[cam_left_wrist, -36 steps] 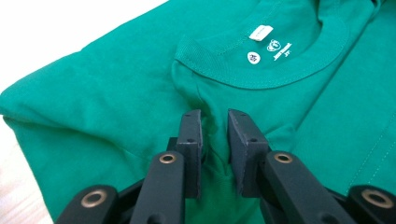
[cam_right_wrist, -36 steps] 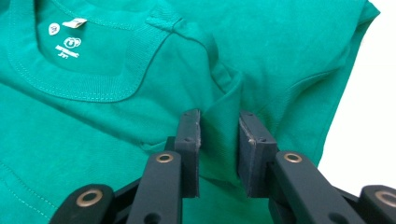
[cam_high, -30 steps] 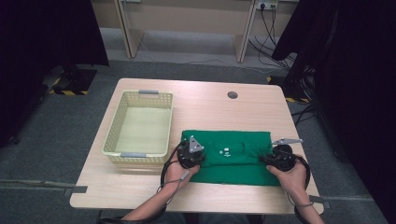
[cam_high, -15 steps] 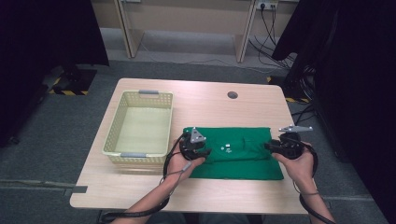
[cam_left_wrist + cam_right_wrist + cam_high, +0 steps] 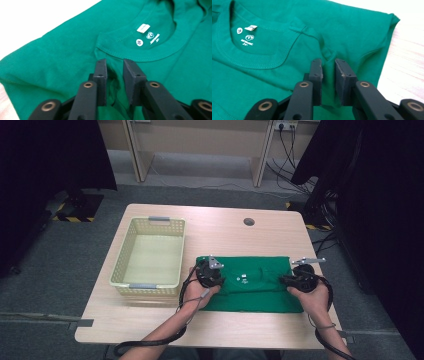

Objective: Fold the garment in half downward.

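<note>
A green T-shirt (image 5: pixel 252 292) lies folded flat on the table, collar and white neck label (image 5: pixel 143 28) up. My left gripper (image 5: pixel 219 277) sits at its left shoulder, and its jaws have just been closing. A ridge of cloth (image 5: pixel 113 75) is pinched between them beside the collar. My right gripper (image 5: pixel 287 280) sits at the right shoulder, its jaws likewise just closing on a raised fold (image 5: pixel 327 56) near the sleeve edge. The left gripper (image 5: pixel 115 63) and the right gripper (image 5: pixel 328 63) both stand nearly shut on fabric.
A pale yellow plastic basket (image 5: pixel 119 270) stands empty on the left of the wooden table (image 5: pixel 150 320). A round cable hole (image 5: pixel 249 222) is at the back. Dark curtains flank the table, and cables trail off the front edge.
Both hands have shifted a little away from the person along the shirt's shoulders. The shirt's near edge has drawn back slightly.
</note>
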Available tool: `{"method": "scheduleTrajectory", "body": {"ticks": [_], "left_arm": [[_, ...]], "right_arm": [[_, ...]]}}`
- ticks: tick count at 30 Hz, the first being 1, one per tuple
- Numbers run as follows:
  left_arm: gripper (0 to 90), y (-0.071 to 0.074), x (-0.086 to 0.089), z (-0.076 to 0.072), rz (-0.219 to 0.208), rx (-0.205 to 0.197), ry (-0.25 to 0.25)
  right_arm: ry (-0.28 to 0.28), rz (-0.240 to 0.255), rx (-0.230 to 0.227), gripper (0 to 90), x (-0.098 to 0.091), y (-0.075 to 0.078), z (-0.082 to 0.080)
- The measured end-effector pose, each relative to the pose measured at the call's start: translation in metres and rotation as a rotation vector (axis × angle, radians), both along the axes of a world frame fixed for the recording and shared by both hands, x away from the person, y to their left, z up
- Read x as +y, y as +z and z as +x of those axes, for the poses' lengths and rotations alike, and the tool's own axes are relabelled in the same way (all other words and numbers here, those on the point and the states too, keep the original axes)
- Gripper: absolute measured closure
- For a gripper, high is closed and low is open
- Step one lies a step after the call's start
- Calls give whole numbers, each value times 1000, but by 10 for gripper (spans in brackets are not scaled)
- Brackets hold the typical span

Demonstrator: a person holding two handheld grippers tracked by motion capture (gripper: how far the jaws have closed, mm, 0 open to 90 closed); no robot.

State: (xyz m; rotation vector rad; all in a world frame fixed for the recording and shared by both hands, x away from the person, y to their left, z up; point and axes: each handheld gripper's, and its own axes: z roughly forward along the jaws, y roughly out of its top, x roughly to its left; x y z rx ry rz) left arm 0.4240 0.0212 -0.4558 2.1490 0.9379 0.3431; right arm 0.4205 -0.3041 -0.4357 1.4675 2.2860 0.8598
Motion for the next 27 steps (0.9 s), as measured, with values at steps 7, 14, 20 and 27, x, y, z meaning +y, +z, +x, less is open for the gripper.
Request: {"method": "scheduleTrajectory", "body": {"ticks": [7, 14, 20, 27], "left_arm": [[806, -3, -1, 5, 2, 21, 3], [845, -4, -3, 11, 1, 20, 7], [840, -5, -7, 19, -2, 21, 24], [830, -6, -11, 32, -9, 20, 54]], "right_arm": [[-11, 2, 6, 786, 1, -5, 2], [-30, 0, 7, 788, 0, -6, 3], [-51, 1, 7, 787, -3, -7, 9], [-71, 9, 4, 781, -5, -9, 17]]}}
